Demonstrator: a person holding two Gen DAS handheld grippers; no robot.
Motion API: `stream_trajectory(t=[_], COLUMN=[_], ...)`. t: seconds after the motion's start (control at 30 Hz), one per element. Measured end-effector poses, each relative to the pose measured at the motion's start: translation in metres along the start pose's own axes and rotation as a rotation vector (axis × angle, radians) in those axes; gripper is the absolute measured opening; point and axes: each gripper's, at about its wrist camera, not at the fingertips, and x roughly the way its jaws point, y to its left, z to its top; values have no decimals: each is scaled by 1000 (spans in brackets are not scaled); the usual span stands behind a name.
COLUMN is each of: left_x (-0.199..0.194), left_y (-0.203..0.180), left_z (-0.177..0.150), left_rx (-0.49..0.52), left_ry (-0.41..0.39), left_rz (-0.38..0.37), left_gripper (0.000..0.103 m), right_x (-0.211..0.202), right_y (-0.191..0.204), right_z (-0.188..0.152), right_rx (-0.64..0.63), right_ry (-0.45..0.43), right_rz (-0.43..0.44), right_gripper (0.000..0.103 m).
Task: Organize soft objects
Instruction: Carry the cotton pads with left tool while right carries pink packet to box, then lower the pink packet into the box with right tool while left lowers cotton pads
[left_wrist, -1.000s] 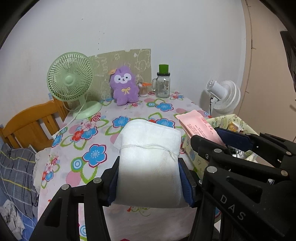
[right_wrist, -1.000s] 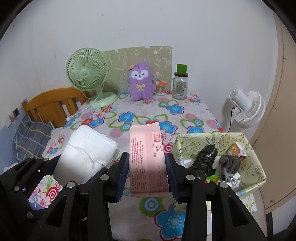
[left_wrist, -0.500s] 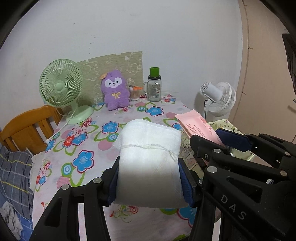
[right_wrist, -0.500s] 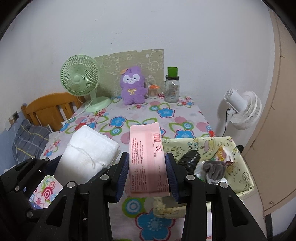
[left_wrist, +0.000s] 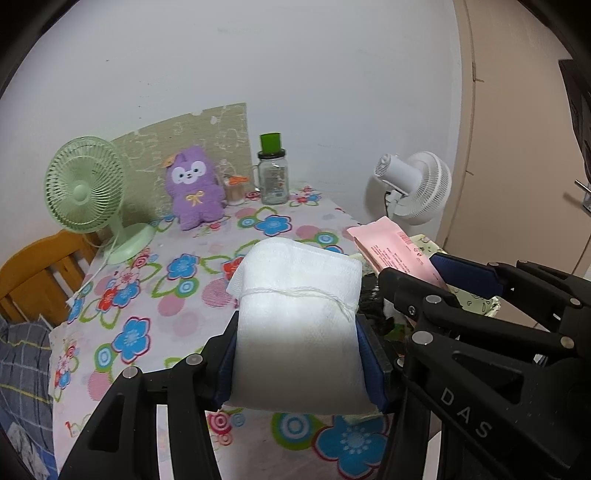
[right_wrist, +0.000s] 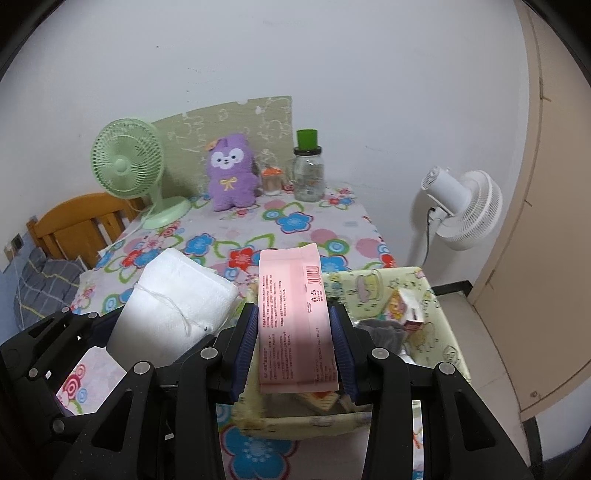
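Note:
My left gripper (left_wrist: 299, 354) is shut on a white folded towel (left_wrist: 299, 317) tied with a thin string, held above the flowered tablecloth (left_wrist: 177, 280). To its right, my right gripper (right_wrist: 293, 347) is shut on a flat pink packet (right_wrist: 291, 306). The packet hangs over a pale yellow patterned fabric box (right_wrist: 439, 317) at the table's front right. The towel (right_wrist: 173, 310) and the left gripper also show at the left of the right wrist view, and the pink packet (left_wrist: 391, 251) shows at the right of the left wrist view. A purple plush toy (right_wrist: 231, 173) sits at the back of the table.
The box holds a grey soft item (right_wrist: 384, 328), a small carton (right_wrist: 406, 310) and other things. At the back stand a green desk fan (right_wrist: 129, 162), a glass jar with a green lid (right_wrist: 308, 170) and a small jar (right_wrist: 271, 179). A white fan (right_wrist: 465, 206) stands right of the table; a wooden chair (right_wrist: 77, 225) left.
Both grippers have drawn back from the table together, still holding the towel and the packet. The back objects look smaller and the box lies more under the right gripper.

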Motion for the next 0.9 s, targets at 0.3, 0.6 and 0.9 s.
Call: stream_trajectory(t=[0.3, 0.6, 0.9], left_x=[15, 34, 54], left_y=[-23, -36, -42], left_z=[5, 9, 13], left_rx=[31, 50, 53], left_ry=[14, 23, 46], left_rz=[-43, -56, -75], left_gripper=[58, 58, 58], right_x=[8, 19, 35], right_y=[-29, -51, -71], right_z=[-4, -7, -11], right_rx=[45, 94, 145], right_ry=[22, 31, 62], right_rz=[-30, -34, -70], right_gripper=[43, 44, 80])
